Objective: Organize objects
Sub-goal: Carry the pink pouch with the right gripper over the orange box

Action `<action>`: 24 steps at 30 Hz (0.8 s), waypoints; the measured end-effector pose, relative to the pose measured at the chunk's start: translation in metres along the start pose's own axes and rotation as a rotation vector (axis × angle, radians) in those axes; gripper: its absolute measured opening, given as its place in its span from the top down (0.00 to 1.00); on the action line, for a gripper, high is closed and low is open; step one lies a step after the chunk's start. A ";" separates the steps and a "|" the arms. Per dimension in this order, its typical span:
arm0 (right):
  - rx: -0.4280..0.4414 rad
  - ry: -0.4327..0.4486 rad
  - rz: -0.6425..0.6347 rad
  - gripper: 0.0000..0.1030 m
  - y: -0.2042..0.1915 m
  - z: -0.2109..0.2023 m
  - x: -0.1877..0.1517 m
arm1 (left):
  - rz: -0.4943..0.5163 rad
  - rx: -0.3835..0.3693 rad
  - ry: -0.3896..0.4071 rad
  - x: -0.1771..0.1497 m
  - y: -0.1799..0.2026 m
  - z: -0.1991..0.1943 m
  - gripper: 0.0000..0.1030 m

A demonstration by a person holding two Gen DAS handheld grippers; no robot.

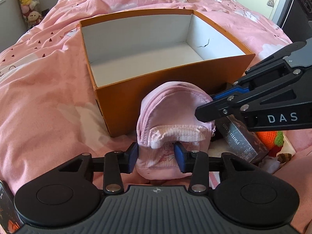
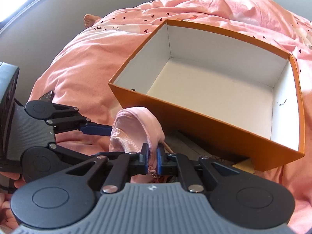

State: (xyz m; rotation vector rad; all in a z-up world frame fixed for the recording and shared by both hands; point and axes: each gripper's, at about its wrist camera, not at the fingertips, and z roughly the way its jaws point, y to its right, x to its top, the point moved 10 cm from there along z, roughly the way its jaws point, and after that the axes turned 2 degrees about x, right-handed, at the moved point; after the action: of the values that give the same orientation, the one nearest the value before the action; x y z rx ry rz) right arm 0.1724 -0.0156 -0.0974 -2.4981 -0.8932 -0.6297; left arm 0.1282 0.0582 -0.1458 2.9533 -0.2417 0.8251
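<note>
Right gripper: clamped on pink pouch; left gripper is set half-wide around its base. Step judged: pouch being lifted. Transfer into empty orange box is required next.

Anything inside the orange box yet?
Nothing. The orange box shows only a bare white floor and walls, with a dark scribble mark on one end wall. The strip of floor behind the near wall is hidden. The pink pouch sits outside, against that wall.

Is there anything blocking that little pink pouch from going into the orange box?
Nothing visible blocks it. The pink pouch sits right against the near wall of the orange box, which is open-topped and empty inside. Both the left gripper and right gripper already hold it; it only needs lifting over that wall.
</note>
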 end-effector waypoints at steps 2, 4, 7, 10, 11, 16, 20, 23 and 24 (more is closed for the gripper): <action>0.001 0.000 0.010 0.91 0.000 0.002 0.001 | -0.012 0.004 -0.009 -0.001 -0.001 0.002 0.70; 0.003 0.001 0.022 0.91 0.001 0.004 0.002 | -0.045 0.006 -0.012 -0.002 -0.004 0.000 0.79; 0.010 0.001 0.025 0.88 0.001 0.004 0.001 | -0.146 -0.012 -0.028 -0.004 -0.012 -0.007 0.84; 0.006 0.026 0.005 0.66 0.003 -0.005 0.001 | -0.221 0.021 -0.050 -0.008 -0.025 -0.019 0.85; -0.004 0.034 -0.013 0.62 0.004 -0.008 0.002 | -0.231 0.032 -0.051 -0.009 -0.029 -0.023 0.86; -0.052 -0.022 -0.147 0.61 0.004 0.003 -0.001 | -0.278 0.065 -0.060 -0.007 -0.040 -0.032 0.86; -0.054 -0.089 -0.226 0.57 0.004 0.021 -0.009 | -0.301 0.073 -0.048 -0.005 -0.042 -0.032 0.86; -0.057 -0.116 -0.268 0.57 0.001 0.027 -0.017 | -0.306 0.070 -0.043 -0.006 -0.042 -0.032 0.86; -0.060 -0.124 -0.279 0.57 0.001 0.029 -0.020 | -0.310 0.067 -0.039 -0.005 -0.042 -0.032 0.86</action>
State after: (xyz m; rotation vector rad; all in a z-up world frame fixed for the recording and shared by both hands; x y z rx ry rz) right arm 0.1674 -0.0109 -0.1320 -2.5086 -1.3025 -0.6005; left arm 0.1144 0.1042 -0.1217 2.9593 0.2415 0.7463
